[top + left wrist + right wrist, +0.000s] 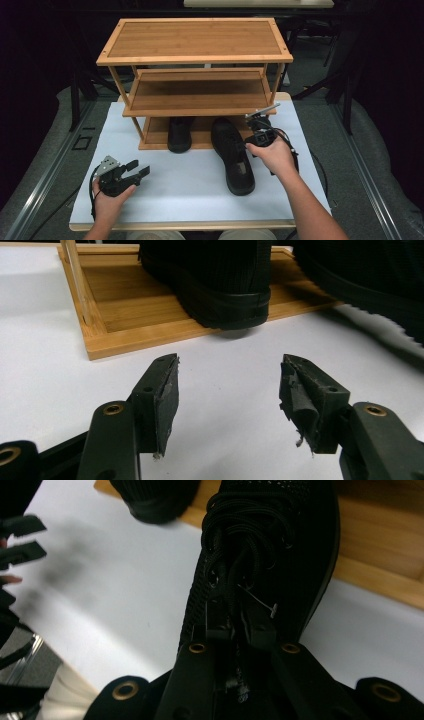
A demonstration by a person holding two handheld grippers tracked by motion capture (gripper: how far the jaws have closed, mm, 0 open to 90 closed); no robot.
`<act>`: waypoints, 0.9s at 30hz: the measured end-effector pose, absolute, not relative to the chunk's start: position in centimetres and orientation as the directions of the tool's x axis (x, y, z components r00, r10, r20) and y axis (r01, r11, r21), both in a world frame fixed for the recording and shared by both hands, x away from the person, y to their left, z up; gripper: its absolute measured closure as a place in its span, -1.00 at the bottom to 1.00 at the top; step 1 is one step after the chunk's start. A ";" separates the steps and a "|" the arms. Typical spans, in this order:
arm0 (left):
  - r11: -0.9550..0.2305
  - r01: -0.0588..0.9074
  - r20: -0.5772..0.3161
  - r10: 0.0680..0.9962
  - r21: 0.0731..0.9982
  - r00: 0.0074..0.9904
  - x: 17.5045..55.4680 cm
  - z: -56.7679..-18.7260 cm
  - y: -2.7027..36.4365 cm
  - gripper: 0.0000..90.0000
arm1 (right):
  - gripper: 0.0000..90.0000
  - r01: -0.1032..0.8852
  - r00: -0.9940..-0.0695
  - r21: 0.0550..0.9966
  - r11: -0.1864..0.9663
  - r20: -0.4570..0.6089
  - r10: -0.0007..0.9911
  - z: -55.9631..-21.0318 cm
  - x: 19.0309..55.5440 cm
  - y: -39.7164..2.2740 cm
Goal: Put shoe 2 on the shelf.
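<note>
— On the white table, the right gripper pinches the black mesh lace-up shoe by its heel, toe on the bamboo rack.
— Left gripper gapes empty. That thin hold may slip.

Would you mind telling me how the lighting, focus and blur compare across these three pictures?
High view: the white table is evenly lit, the room around it dark, the picture slightly soft. Left gripper view: sharp on the open left tool, with a soft shadow under the shoe on the rack. Right gripper view: dim, the black shoe swallows detail, and the left edge looks smeared.
</note>
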State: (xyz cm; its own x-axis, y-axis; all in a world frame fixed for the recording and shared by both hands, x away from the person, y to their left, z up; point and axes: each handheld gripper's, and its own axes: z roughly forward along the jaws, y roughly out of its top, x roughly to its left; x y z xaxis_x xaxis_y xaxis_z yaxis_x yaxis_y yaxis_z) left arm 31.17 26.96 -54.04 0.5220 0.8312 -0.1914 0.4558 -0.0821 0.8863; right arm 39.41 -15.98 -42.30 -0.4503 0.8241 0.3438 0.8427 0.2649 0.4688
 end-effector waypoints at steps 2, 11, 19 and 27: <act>-0.085 0.456 -0.189 0.831 0.886 0.524 31.2 -54.1 27.0 -0.08 | 0.88 0.843 -0.438 0.477 0.248 0.344 0.830 -42.6 39.9 -15.0; -0.086 0.457 -0.191 0.828 0.885 0.526 31.3 -54.1 27.1 -0.08 | 0.87 0.793 -0.446 0.575 0.201 0.324 0.835 -44.6 41.4 -11.9; -0.091 0.458 -0.187 0.830 0.884 0.526 31.2 -54.1 27.0 -0.08 | 0.59 0.715 -0.489 0.673 0.190 0.288 0.823 -46.5 41.0 -11.3; -0.092 0.458 -0.185 0.831 0.884 0.524 31.2 -54.2 27.0 -0.08 | 0.07 0.522 -0.565 0.841 0.144 0.214 0.797 -44.6 36.0 -12.6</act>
State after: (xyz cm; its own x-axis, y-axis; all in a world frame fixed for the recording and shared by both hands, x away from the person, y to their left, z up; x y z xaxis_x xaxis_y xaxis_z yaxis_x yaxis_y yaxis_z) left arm 31.24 27.01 -54.16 0.5244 0.8312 -0.1847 0.4575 -0.0921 0.8844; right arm 36.01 -12.59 -44.56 -0.5648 0.7971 0.2136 0.5218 0.1445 0.8407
